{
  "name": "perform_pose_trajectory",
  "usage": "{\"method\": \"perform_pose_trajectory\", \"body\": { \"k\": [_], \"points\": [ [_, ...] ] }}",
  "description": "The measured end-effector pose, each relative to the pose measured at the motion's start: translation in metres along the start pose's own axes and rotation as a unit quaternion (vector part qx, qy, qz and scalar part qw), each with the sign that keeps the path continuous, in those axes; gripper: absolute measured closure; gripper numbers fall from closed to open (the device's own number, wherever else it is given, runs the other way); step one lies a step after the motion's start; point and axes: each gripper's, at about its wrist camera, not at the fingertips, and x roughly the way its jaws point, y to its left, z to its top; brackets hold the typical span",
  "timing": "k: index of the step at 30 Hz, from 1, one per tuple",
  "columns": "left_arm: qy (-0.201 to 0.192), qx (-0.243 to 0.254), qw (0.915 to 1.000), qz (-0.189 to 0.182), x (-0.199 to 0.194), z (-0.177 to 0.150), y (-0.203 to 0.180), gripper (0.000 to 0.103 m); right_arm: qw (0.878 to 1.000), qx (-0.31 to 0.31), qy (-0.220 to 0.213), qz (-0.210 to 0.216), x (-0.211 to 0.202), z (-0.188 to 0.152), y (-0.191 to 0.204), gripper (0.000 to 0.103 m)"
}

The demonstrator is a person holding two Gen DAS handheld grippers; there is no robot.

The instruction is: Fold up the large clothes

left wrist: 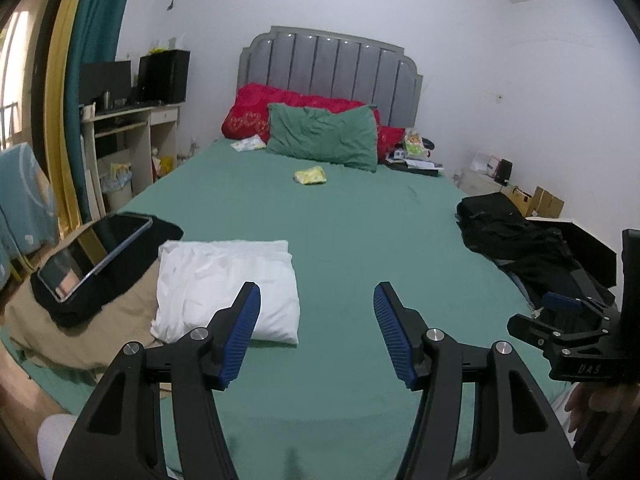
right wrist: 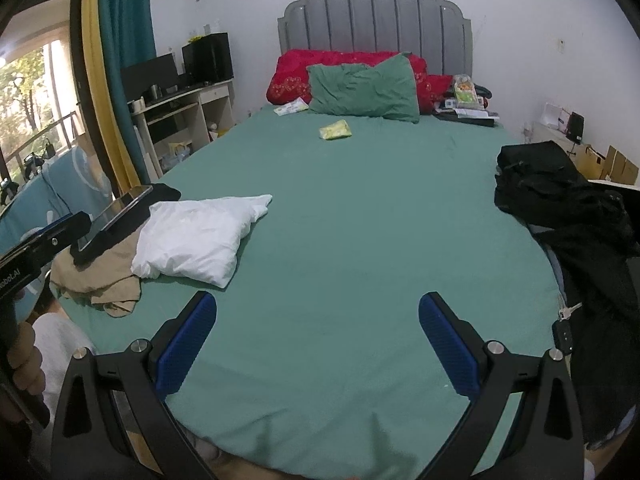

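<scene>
Left wrist: left claw [left wrist: 317,332] level above bed [left wrist: 340,220], jaws apart

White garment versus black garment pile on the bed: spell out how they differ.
The white garment is folded into a compact bundle; the black garment pile sprawls crumpled. White lies at the bed's left edge beside tan clothing, black at the right edge. Both rest on the green sheet, untouched.

I count one folded white garment [left wrist: 226,286] at lower left, one tan garment [right wrist: 100,276] beside it, one black pile [right wrist: 560,196] at right, one tablet [left wrist: 94,254], two pillows: green [left wrist: 324,136], red [left wrist: 252,114]; one yellow packet [left wrist: 311,176].
</scene>
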Motion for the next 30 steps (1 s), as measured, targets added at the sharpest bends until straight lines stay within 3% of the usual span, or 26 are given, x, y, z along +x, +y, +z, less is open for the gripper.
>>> {"method": "perform_pose_trajectory", "body": {
  "k": [30],
  "points": [
    [0.008, 0.007, 0.9999, 0.001, 0.007, -0.006, -0.013, 0.041, 1.0, 0.014, 0.004, 0.006, 0.005, -0.004, -0.01, 0.003]
  ]
}}
